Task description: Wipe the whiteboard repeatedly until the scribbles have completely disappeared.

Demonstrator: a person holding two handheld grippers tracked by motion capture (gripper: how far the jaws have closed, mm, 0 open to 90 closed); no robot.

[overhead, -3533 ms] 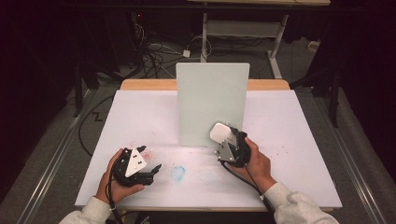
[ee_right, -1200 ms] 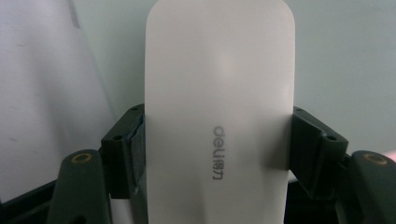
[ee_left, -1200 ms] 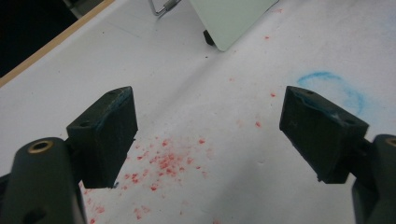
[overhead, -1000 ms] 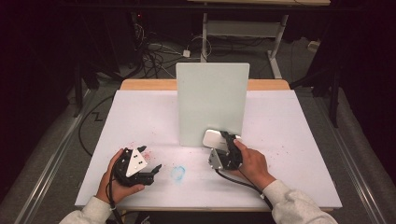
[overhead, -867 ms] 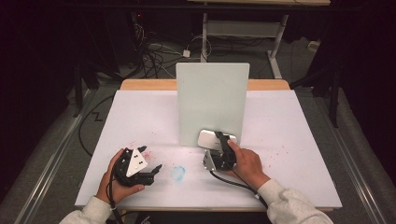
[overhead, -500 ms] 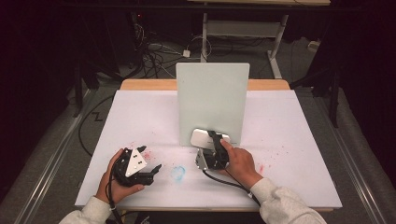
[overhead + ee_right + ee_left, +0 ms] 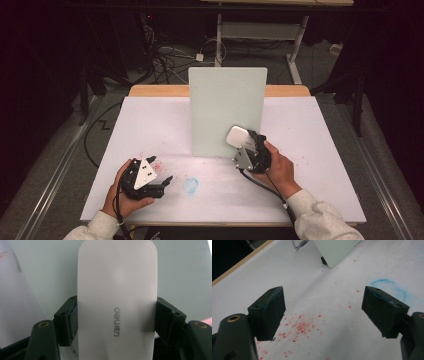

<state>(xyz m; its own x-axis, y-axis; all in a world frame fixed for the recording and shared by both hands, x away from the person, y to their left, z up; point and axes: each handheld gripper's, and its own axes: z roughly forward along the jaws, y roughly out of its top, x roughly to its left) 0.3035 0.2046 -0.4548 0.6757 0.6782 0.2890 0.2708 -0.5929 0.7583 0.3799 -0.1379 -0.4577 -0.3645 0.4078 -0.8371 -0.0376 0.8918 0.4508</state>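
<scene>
A pale green board point(image 7: 227, 110) stands upright at the middle of the white table point(image 7: 325, 150). My right gripper point(image 7: 241, 145) is shut on a white rounded block point(image 7: 238, 136) with grey lettering, held flat in front of the board's lower right part. In the right gripper view the block point(image 7: 117, 285) sits between both pads of the right gripper point(image 7: 117, 322), with the board point(image 7: 180, 270) right behind it. My left gripper point(image 7: 167, 181) rests low at the front left, open and with nothing between its jaws point(image 7: 324, 312).
A blue ring mark point(image 7: 190, 185) lies on the table between the hands, also seen off the left gripper's right jaw point(image 7: 392, 287). Red crumbs point(image 7: 299, 327) are scattered under the left gripper. The board's foot point(image 7: 323, 260) and a wire stand are behind it.
The right gripper with the white block slid left along the board's lower edge, then in the last half second swung back right and a little up. The left gripper stayed put.
</scene>
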